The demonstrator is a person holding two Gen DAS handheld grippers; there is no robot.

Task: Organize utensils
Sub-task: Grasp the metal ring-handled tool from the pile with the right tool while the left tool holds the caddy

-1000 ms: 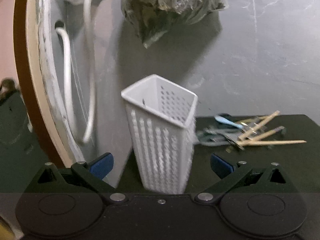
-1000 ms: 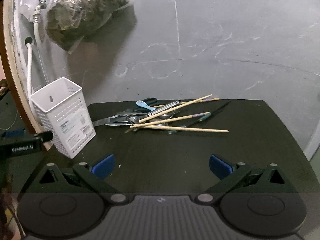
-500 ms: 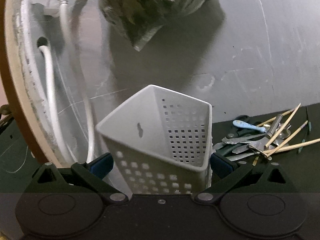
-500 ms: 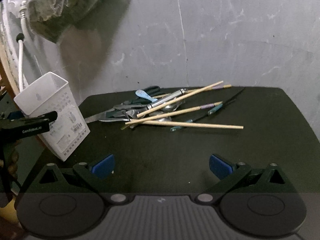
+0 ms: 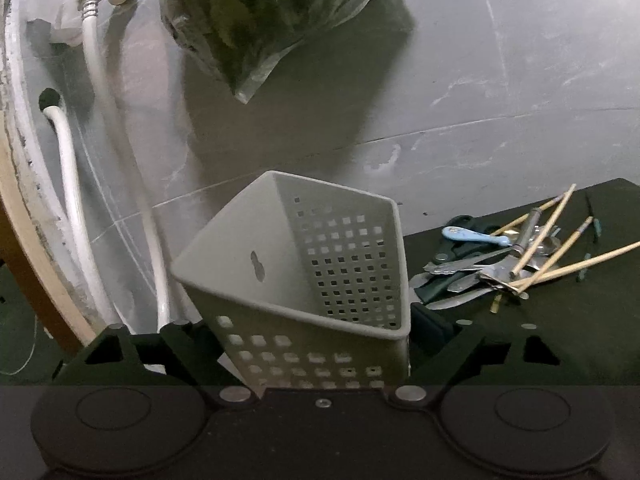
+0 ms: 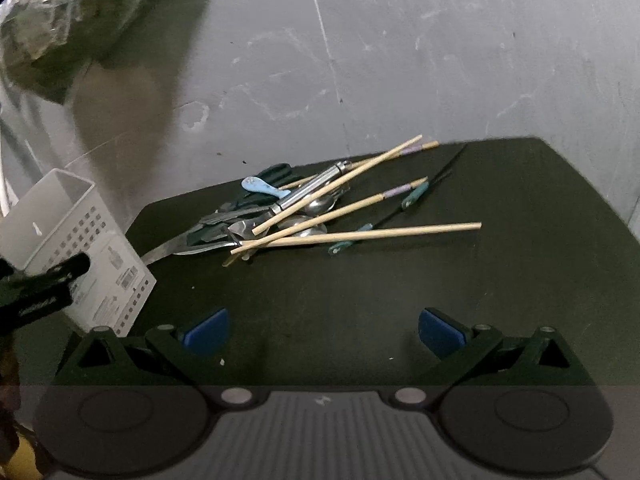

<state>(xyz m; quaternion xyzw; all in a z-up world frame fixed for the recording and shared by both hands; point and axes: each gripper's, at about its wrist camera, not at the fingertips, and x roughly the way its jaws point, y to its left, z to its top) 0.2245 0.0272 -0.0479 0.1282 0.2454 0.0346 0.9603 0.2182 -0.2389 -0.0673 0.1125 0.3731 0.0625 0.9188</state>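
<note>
Utensil caddy point(image 5: 304, 280), white perforated plastic, light but stiff, tilted at the left edge of the black table point(image 6: 500, 280); best gripped across its walls. Left gripper point(image 5: 316, 332) just closed, clamping the caddy. Right gripper point(image 6: 322, 330) spread wide, empty, facing the piled chopsticks point(image 6: 360, 234) and cutlery.

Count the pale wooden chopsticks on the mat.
4 chopsticks, heaped on the cutlery: one frontmost, one mid-pile, one across the top, one rearmost, partly covered. Others may be hidden.

White perforated plastic caddy point(image 5: 320, 280); wooden chopsticks point(image 6: 360, 234); shiny metal cutlery point(image 6: 308, 194); matt dark tabletop point(image 6: 400, 288).
</note>
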